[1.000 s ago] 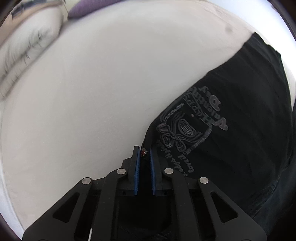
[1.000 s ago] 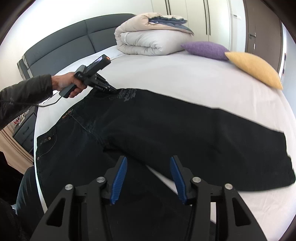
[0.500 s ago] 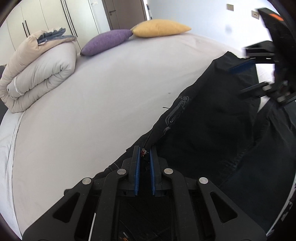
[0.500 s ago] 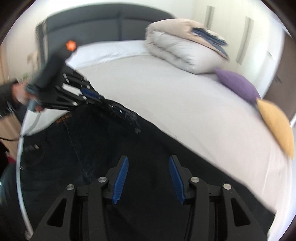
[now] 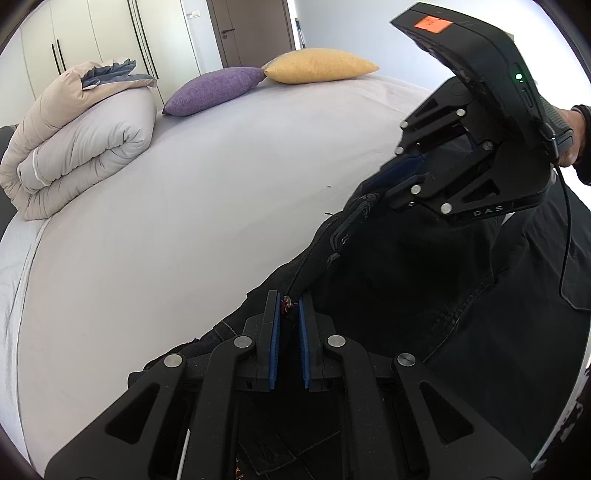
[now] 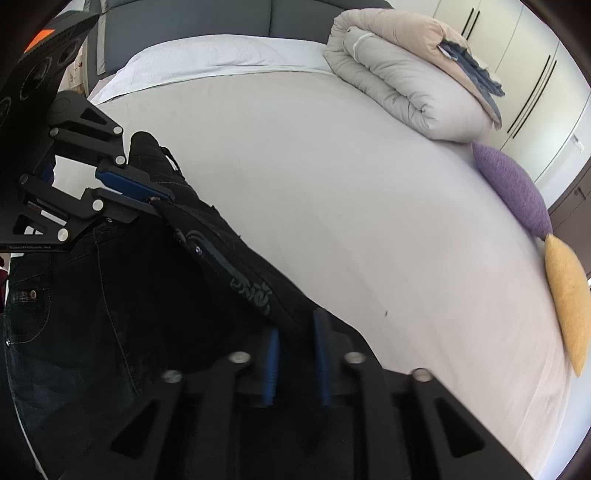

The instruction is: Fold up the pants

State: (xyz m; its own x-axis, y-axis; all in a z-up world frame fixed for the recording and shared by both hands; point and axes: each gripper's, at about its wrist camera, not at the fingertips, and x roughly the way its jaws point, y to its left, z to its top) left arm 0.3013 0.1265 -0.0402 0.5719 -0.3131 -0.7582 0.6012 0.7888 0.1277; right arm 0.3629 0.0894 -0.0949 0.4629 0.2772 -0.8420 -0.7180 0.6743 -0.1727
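Black pants (image 5: 424, 288) with a grey print lie on the white bed, lifted along their far edge. My left gripper (image 5: 288, 306) is shut on the pants' edge near the waistband; it also shows in the right wrist view (image 6: 147, 192) at the left. My right gripper (image 6: 295, 332) is shut on the same printed edge (image 6: 255, 291) further along the leg; it also shows in the left wrist view (image 5: 384, 181) at the upper right. The fabric between the two grippers is pulled taut above the sheet.
White bed sheet (image 5: 184, 206) spreads to the left. A rolled beige duvet (image 5: 77, 136) lies at the far side, with a purple cushion (image 5: 218, 88) and a yellow cushion (image 5: 317, 66) beside it. Dark headboard (image 6: 184, 18) and wardrobes behind.
My right gripper moved to the pants' far edge and shut on it. My left gripper lifted its edge, turning the view up toward the room.
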